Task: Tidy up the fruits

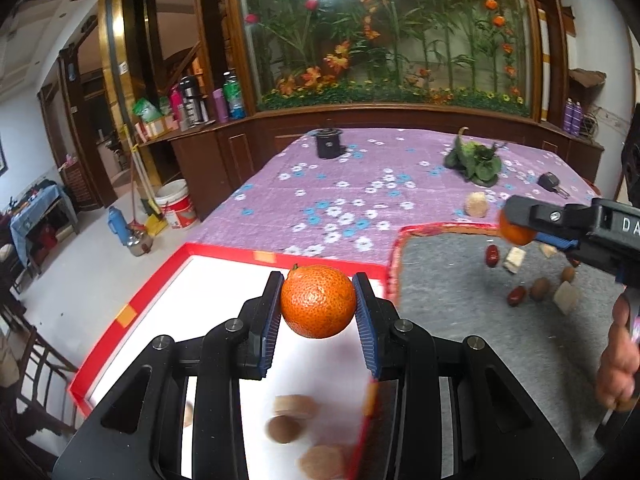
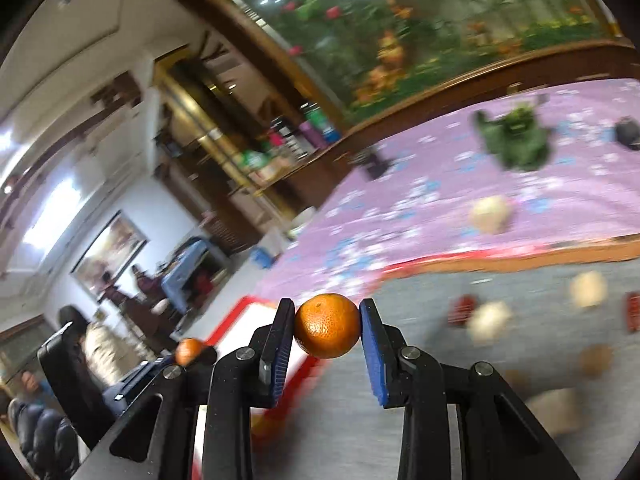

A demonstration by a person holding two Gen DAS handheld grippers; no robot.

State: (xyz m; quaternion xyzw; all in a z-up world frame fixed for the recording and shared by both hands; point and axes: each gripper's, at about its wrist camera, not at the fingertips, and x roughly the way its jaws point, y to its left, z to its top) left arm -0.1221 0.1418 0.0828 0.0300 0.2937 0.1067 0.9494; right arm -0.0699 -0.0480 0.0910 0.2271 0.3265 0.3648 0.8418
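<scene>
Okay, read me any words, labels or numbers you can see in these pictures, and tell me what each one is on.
"DA", white letters cut off by the picture's edge, on the black body of the right gripper.
Labels on the bottles on the wooden shelf: too small to read.
Right wrist view: too blurred, nothing readable.

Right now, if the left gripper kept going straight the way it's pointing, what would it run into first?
Probably the white tray. The left gripper, shut on a tangerine, points forward and down over the tray's white floor, with its red far rim just beyond. Depth is hard to judge through the fisheye.
</scene>
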